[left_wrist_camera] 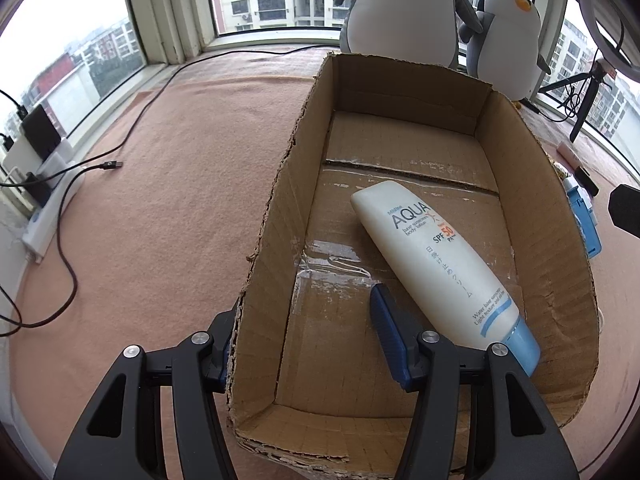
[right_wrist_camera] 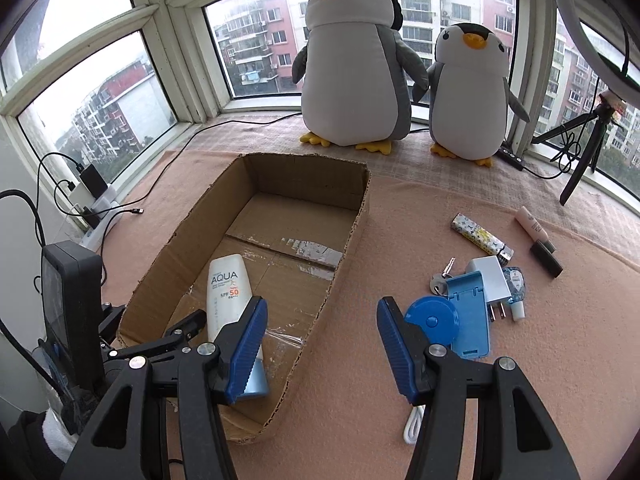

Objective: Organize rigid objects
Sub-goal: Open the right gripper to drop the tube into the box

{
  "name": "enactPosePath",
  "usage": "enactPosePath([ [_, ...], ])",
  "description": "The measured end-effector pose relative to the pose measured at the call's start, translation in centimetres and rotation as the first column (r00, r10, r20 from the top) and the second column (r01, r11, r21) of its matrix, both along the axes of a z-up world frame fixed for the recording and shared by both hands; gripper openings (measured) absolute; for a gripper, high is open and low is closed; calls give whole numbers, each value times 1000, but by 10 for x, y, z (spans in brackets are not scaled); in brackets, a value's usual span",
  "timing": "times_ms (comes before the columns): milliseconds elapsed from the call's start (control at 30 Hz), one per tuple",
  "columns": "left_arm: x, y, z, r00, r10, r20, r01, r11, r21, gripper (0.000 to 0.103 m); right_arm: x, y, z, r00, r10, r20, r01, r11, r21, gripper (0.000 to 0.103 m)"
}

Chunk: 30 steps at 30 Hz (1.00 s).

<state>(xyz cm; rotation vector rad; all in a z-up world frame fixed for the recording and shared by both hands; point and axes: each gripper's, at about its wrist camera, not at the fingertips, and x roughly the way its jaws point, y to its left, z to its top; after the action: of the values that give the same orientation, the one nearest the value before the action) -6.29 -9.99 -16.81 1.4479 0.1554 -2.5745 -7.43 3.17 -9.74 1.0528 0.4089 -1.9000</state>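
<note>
Bay windows (right_wrist_camera: 256, 40) overlook apartment blocks; pink blanket (left_wrist_camera: 168, 200) covers the ledge.

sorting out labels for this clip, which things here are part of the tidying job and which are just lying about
Part of the job: cardboard box; sunscreen tube already inside it; blue tape measure, blue stand, white charger, keys, lighter, small tube beside it.

Just lying about: two plush penguins, tripod, power strip and cables.

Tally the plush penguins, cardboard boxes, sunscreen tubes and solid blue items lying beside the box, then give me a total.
Plush penguins: 2
Cardboard box: 1
Sunscreen tube, lying in the box: 1
Blue items beside the box, a round case and a flat stand: 2
Total: 6
</note>
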Motion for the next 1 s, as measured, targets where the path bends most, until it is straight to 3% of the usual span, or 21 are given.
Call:
enactPosePath([
  [600, 2, 0, -1, 1000, -3, -1, 3, 1000, -9, 57, -52, 103, -31, 979, -183, 90, 179, 982, 55, 53],
  [1000, 3, 0, 0, 1000, 1, -2, -1, 1000, -7, 57, -41, 74, -61, 990, -100, 104, 89, 990, 105, 53],
])
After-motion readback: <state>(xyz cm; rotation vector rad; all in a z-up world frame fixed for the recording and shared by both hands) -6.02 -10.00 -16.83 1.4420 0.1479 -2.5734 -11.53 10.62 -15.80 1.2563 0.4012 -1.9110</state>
